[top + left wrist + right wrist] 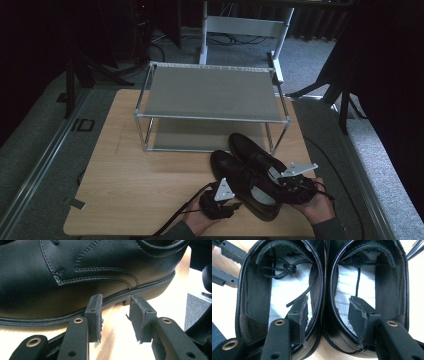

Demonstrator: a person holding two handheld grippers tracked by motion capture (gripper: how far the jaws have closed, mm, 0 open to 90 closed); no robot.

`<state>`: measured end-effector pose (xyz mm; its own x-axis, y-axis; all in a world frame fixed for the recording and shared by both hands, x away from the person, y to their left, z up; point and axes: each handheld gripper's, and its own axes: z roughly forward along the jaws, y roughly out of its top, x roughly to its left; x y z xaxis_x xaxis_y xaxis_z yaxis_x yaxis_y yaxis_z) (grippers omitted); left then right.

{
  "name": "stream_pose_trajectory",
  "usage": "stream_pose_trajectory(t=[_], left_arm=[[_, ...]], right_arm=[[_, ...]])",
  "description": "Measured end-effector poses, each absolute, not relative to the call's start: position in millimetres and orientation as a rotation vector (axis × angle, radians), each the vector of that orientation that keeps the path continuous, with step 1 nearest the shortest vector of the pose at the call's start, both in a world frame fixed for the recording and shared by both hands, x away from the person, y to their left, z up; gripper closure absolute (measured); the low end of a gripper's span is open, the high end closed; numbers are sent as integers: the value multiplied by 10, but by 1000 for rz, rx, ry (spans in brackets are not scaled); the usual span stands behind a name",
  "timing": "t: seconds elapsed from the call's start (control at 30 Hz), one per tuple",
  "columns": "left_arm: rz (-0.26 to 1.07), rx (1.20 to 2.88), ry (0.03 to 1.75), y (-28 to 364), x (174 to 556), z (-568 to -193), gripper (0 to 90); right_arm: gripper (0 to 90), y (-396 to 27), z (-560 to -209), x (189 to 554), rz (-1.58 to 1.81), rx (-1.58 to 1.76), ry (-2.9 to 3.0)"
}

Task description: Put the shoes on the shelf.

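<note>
From above, a pair of black shoes (250,172) lies side by side on a wooden table (140,180), in front of a two-tier metal rack (210,92). The left gripper (220,200) and right gripper (295,185) sit at the heels; their jaws are hard to read here. The left gripper view shows its jaws spread, empty, beside one shoe's sole. The right gripper view shows one jaw inside each shoe, straddling the touching inner walls, apparently not yet pinching.

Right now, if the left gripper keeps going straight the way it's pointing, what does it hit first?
The left gripper, jaws open, points at the sole edge of the nearer black shoe, just ahead. It would probably meet that first.
</note>
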<state>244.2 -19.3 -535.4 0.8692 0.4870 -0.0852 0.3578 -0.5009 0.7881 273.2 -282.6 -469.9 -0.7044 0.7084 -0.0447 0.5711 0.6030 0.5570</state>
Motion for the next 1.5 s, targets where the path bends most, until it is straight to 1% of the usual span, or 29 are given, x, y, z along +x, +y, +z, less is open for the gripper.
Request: stream_pose_trajectory(t=[0.2, 0.43, 0.5, 0.57, 0.67, 0.73, 0.77, 0.83, 1.27, 1.5], left_arm=[[179, 2157, 602, -279, 2453, -5379, 628], [173, 2157, 600, -285, 2461, -5373, 633], [172, 2153, 601, -285, 2460, -5371, 632], [171, 2145, 602, -284, 2462, -5370, 632], [174, 2137, 609, -283, 2472, -5360, 631], [180, 2133, 613, -281, 2481, -5352, 630], [180, 2133, 613, -281, 2481, -5352, 629], [176, 2136, 628, -292, 2501, -5369, 628], [161, 2110, 663, -356, 2555, -5374, 631], [182, 2112, 676, -362, 2553, -5377, 631]], right_arm=[[514, -2767, -4682, 2795, 666, 1042, 2632], [533, -2718, -4694, 2865, 575, 1068, 2690], [551, -2680, -4712, 2886, 512, 1060, 2720], [580, -2642, -4742, 2902, 443, 1051, 2730], [657, -2606, -4748, 2934, 386, 1050, 2753], [725, -2598, -4748, 2950, 386, 1064, 2770], [725, -2598, -4748, 2950, 386, 1064, 2770], [774, -2618, -4753, 2968, 430, 1101, 2795], [786, -2732, -4772, 2990, 568, 1192, 2777], [806, -2708, -4781, 2889, 623, 1180, 2704]])
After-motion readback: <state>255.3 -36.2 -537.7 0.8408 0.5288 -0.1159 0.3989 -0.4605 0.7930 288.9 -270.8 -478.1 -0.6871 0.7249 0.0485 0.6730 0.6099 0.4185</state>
